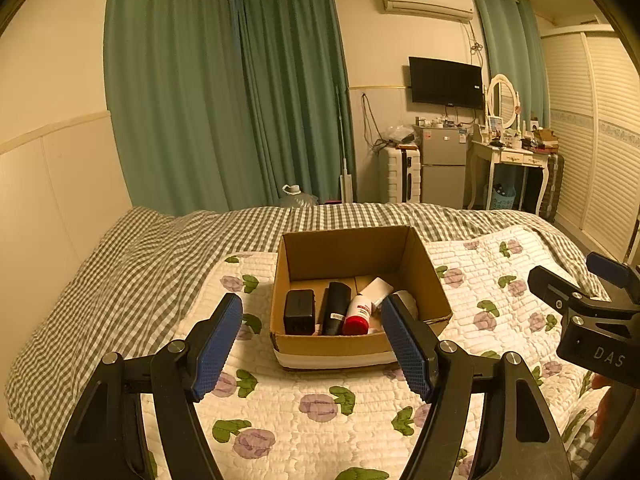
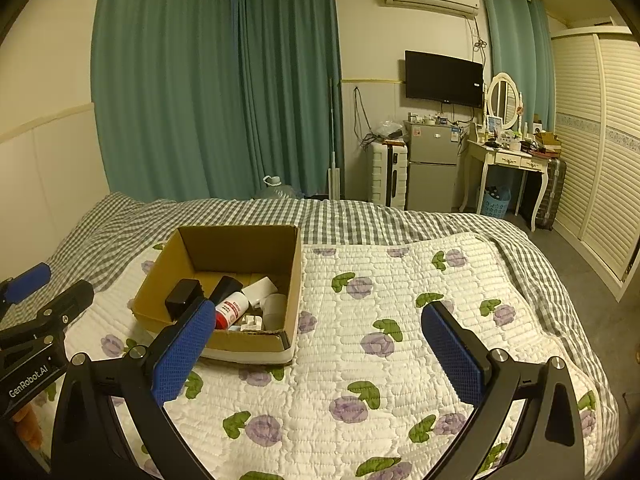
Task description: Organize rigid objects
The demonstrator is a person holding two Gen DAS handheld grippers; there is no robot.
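Note:
An open cardboard box (image 1: 424, 268) (image 2: 160, 280) stands on a floral quilt (image 1: 320, 408) (image 2: 380, 360) on the bed. Inside lie a black block-shaped adapter (image 1: 299, 311) (image 2: 183, 296), a black slim case (image 1: 337, 307) (image 2: 226, 286), a white bottle with a red end (image 1: 358, 314) (image 2: 231, 310), a white flat item (image 1: 376, 290) (image 2: 262, 286) and a pale round thing (image 2: 276, 310). My left gripper (image 1: 312, 344) is open and empty, just in front of the box. My right gripper (image 2: 320, 352) is open and empty, to the right of the box.
A grey checked bedsheet (image 1: 152, 256) (image 2: 360, 216) covers the bed beyond the quilt. A wall runs along the bed's left side. Past the bed stand green curtains, a white suitcase (image 1: 400, 174), a small fridge (image 1: 442, 168) and a dressing table (image 1: 508, 160).

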